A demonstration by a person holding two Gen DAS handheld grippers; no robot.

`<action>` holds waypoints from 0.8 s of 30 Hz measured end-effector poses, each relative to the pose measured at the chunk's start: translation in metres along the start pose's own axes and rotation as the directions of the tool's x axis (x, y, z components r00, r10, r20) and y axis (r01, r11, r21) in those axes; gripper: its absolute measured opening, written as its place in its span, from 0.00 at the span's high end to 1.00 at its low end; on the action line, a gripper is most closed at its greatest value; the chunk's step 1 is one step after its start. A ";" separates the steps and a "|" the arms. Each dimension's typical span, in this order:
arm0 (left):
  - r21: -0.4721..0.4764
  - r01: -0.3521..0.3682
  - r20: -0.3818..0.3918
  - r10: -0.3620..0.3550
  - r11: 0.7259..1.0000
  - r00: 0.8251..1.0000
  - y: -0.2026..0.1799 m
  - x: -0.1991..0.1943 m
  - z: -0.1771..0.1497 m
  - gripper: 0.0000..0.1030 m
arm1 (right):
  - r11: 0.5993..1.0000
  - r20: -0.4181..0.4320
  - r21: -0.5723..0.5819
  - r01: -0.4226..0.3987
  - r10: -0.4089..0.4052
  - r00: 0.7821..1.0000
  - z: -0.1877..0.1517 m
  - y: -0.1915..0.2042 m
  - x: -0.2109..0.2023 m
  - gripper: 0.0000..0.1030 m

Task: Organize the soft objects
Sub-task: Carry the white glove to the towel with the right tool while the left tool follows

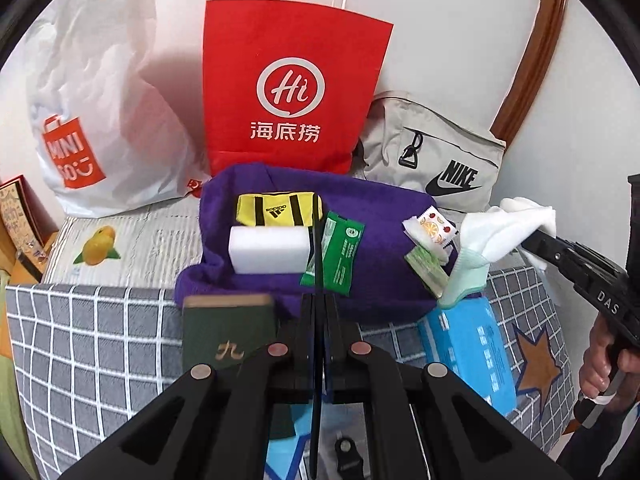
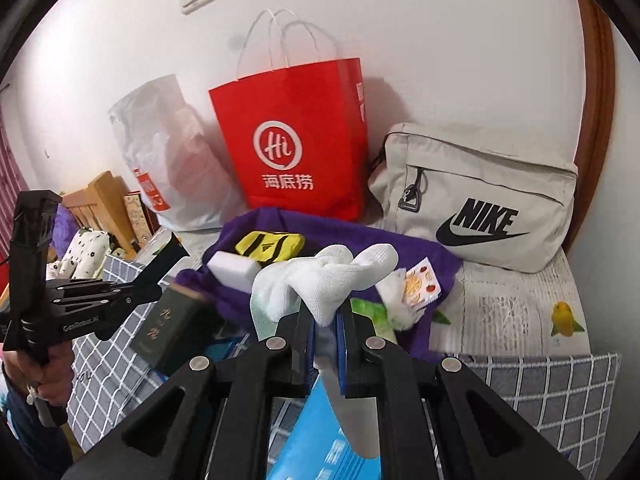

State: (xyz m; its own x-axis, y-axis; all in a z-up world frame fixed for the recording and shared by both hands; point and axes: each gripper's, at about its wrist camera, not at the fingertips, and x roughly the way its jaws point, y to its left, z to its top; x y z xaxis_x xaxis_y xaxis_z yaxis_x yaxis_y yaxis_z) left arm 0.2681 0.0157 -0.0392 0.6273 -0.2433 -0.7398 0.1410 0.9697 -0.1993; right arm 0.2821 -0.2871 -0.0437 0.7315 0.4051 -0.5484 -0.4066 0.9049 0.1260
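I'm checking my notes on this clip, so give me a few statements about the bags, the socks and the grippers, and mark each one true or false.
1. The right gripper is shut on white socks. True.
2. The left gripper holds the sponge. False: its jaws are shut on nothing; the sponge lies on the purple cloth.
3. The red bag stands between the white plastic bag and the Nike bag. True.
4. The yellow Adidas item lies inside the Nike bag. False: it lies on the purple cloth.
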 end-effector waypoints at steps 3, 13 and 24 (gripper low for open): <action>-0.001 -0.002 -0.005 0.002 1.000 1.000 0.002 0.009 0.008 0.96 | 1.000 -0.004 0.011 -0.020 0.020 1.000 0.010 -0.006 0.013 0.91; 0.017 -0.006 -0.042 0.007 1.000 0.999 0.003 0.039 0.034 0.96 | 0.999 -0.056 -0.038 -0.019 0.016 0.998 0.036 -0.012 0.076 0.91; 0.029 0.036 -0.123 -0.032 0.999 0.992 -0.007 0.087 0.052 0.96 | 1.000 -0.180 -0.014 0.003 -0.005 0.984 0.033 -0.031 0.141 0.89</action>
State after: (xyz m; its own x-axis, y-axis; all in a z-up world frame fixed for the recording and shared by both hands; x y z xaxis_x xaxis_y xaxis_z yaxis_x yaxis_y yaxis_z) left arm 0.3614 -0.0110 -0.0691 0.5238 -0.2753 -0.8061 0.1858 0.9605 -0.2073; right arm 0.4162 -0.2534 -0.0973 0.6233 0.3705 -0.6886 -0.4123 0.9040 0.1132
